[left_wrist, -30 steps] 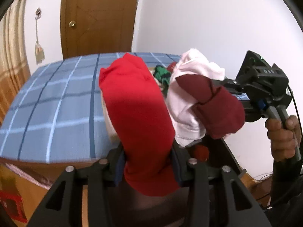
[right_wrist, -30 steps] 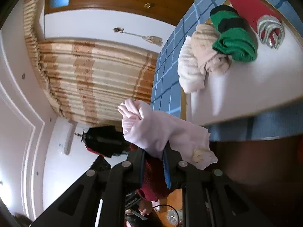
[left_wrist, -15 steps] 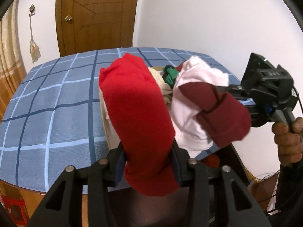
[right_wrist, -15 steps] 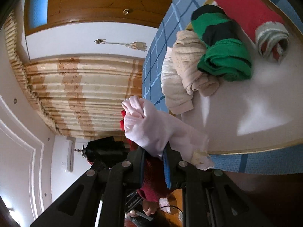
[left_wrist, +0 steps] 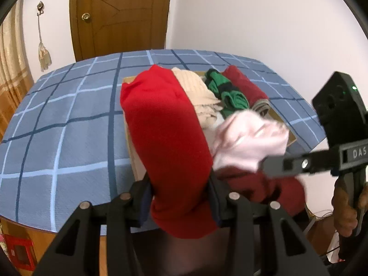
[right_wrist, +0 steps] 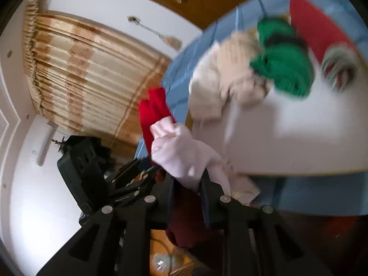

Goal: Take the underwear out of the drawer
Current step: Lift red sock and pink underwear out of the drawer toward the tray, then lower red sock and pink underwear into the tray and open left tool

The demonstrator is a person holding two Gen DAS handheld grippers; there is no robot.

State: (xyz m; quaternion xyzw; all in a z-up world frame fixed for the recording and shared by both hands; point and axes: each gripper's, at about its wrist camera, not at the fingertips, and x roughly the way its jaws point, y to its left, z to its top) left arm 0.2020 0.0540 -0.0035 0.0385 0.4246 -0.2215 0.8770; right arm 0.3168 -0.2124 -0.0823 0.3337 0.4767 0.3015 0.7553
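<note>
My left gripper (left_wrist: 180,193) is shut on a rolled red underwear (left_wrist: 165,142), held up above the bed. My right gripper (right_wrist: 187,184) is shut on a pale pink underwear (right_wrist: 181,151) with a dark red piece (right_wrist: 186,227) under it. It shows in the left wrist view (left_wrist: 276,165) at the right, blurred. On a white board (right_wrist: 299,133) on the bed lie a cream roll (left_wrist: 197,92), a green roll (left_wrist: 226,90) and a dark red roll (left_wrist: 243,85).
The bed has a blue checked cover (left_wrist: 57,126). A wooden door (left_wrist: 119,16) stands behind it and a striped curtain (right_wrist: 87,73) hangs at the left. A white wall (left_wrist: 264,18) is at the right.
Both grippers have moved in over the bed with their garments. The right gripper has swung lower and closer to the left one; its pink piece is blurred by motion.
</note>
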